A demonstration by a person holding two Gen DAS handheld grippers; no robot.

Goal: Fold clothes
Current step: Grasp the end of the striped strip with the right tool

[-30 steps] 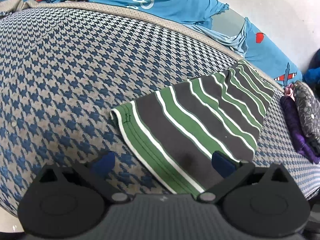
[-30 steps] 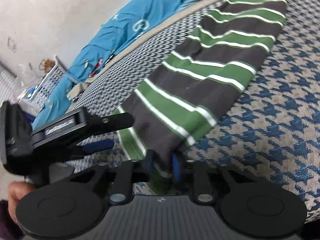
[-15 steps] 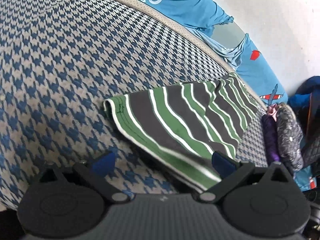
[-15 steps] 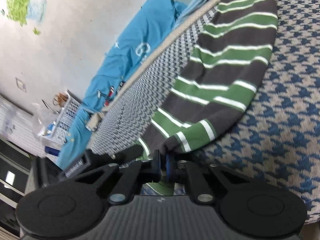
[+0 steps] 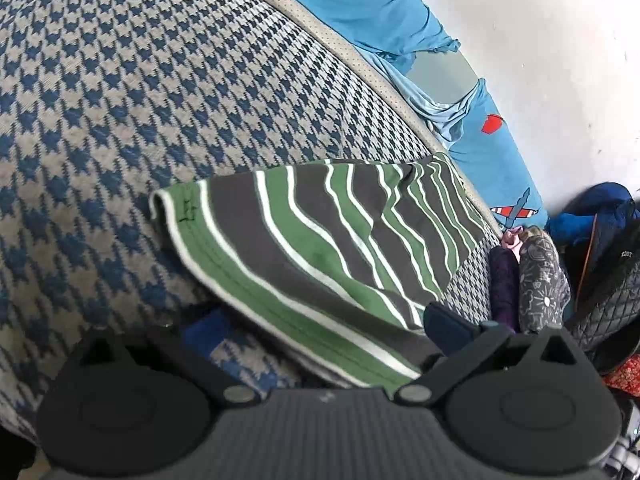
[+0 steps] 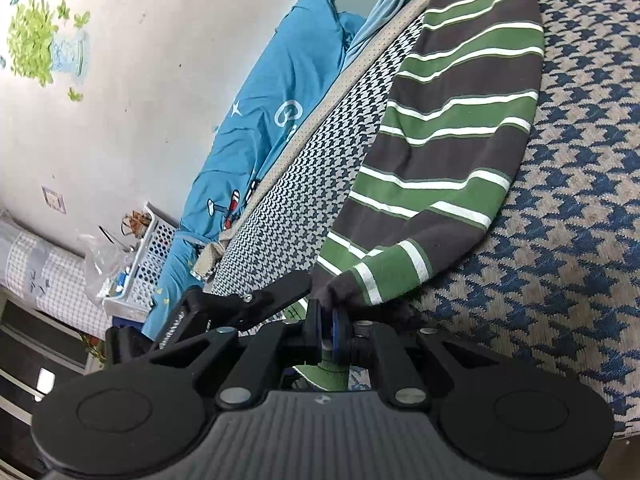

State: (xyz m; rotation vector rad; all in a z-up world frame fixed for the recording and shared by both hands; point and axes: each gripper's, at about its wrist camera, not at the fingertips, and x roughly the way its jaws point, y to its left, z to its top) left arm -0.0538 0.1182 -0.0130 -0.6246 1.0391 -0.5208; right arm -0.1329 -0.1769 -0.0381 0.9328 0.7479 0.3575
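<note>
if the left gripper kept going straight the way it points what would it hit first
Most likely the striped garment: the left gripper has its fingers spread wide, and the raised near edge of the cloth lies directly ahead between them. Behind it comes the houndstooth bed cover. Depth is hard to judge through the fisheye.

Broad stretches of blue-and-beige houndstooth bed cover [image 5: 120, 100] lie bare on both sides of the green, grey and white striped garment [image 5: 320, 240]. A rumpled turquoise printed quilt [image 5: 360, 8] lines the white wall [image 5: 540, 40] beyond. Dark bundled clothes [image 5: 540, 280] crowd one end; a white perforated plastic basket [image 6: 154, 256] stands at the other.
</note>
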